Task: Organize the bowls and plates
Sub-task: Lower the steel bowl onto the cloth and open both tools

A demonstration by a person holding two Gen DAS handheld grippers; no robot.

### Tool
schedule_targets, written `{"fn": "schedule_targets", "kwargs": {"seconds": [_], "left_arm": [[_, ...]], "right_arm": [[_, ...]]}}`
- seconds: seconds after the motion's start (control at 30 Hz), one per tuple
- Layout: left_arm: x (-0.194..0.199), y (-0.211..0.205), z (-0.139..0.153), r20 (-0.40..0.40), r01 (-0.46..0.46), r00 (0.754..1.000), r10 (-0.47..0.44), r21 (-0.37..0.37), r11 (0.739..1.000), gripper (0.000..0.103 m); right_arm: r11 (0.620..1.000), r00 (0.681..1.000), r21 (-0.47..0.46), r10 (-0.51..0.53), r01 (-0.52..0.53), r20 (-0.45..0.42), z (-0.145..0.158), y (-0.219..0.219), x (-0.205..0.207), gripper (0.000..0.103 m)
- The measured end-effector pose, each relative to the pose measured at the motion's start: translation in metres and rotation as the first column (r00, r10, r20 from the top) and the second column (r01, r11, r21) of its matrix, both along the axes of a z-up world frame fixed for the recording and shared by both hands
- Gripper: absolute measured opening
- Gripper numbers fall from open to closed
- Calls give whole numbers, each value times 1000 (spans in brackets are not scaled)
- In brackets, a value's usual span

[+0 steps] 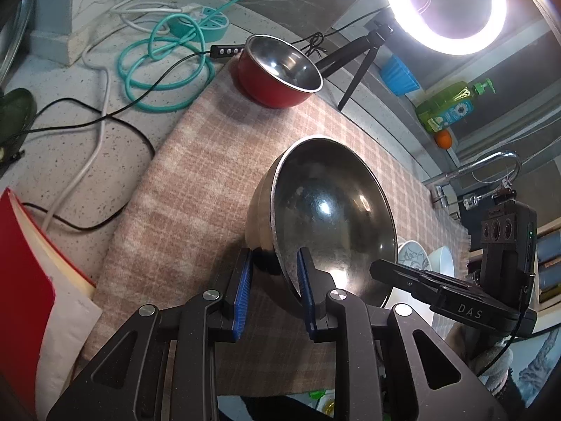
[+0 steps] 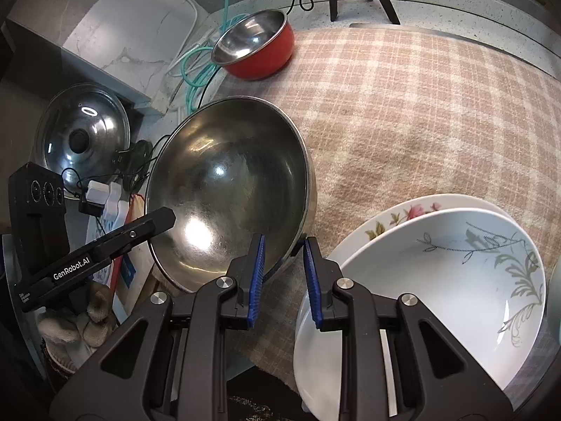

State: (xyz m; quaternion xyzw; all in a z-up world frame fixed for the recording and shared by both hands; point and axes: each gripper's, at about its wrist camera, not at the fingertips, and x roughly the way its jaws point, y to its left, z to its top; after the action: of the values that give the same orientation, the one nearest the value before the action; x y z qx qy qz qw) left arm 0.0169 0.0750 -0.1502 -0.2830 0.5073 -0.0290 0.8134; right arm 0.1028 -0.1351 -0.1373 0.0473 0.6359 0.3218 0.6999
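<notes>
A large steel bowl [image 1: 329, 217] [image 2: 228, 182] is held tilted above the plaid cloth [image 2: 420, 105]. My left gripper [image 1: 275, 273] is shut on its near rim, one blue pad inside and one outside. My right gripper [image 2: 284, 263] is shut on the rim at the opposite side in the same way. A red bowl with a steel inside [image 1: 280, 70] [image 2: 256, 45] stands at the cloth's far edge. At the lower right of the right wrist view, a white bowl with a grey leaf pattern [image 2: 438, 280] sits on a flowered plate [image 2: 396, 214].
A lit ring light [image 1: 445, 3] on a tripod stands behind the cloth. Teal and black cables [image 1: 157, 66] lie on the speckled counter. A red book [image 1: 24, 263] is at the left, a steel pot lid [image 2: 80, 133] beside the counter, and a faucet [image 1: 491, 165] and soap bottle [image 1: 452, 105] at the right.
</notes>
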Motion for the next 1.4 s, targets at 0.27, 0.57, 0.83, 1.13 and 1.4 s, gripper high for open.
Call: {"fn": "schedule_targets", "kwargs": {"seconds": [0.27,0.57,0.83,1.13,1.4], "left_arm": [[-10,1,-5,-10,-11,1000,11,1,1000,22],[-14,3,-9,-26,-14,1000,14,14,1000,22],[-16,3,-11,-40,-19,999,19,2,1000,22],[-15,4,-6,-32,-16,999,16,21,1000,22],[-11,7,7,-12,-17,1000,18,51,999,47]], "right_arm": [[1000,1000,-4,11,-11,-9,-5,2,-9,23],[999,1000,-17,28,-28,5,-5,9,-14,24],[998,999,-23,50,-50,18,-3,12,-14,26],[998,997,-17,54,-53,49,3,11,-12,38],[999,995,23,23,-26,101,22,2,-5,80]]}}
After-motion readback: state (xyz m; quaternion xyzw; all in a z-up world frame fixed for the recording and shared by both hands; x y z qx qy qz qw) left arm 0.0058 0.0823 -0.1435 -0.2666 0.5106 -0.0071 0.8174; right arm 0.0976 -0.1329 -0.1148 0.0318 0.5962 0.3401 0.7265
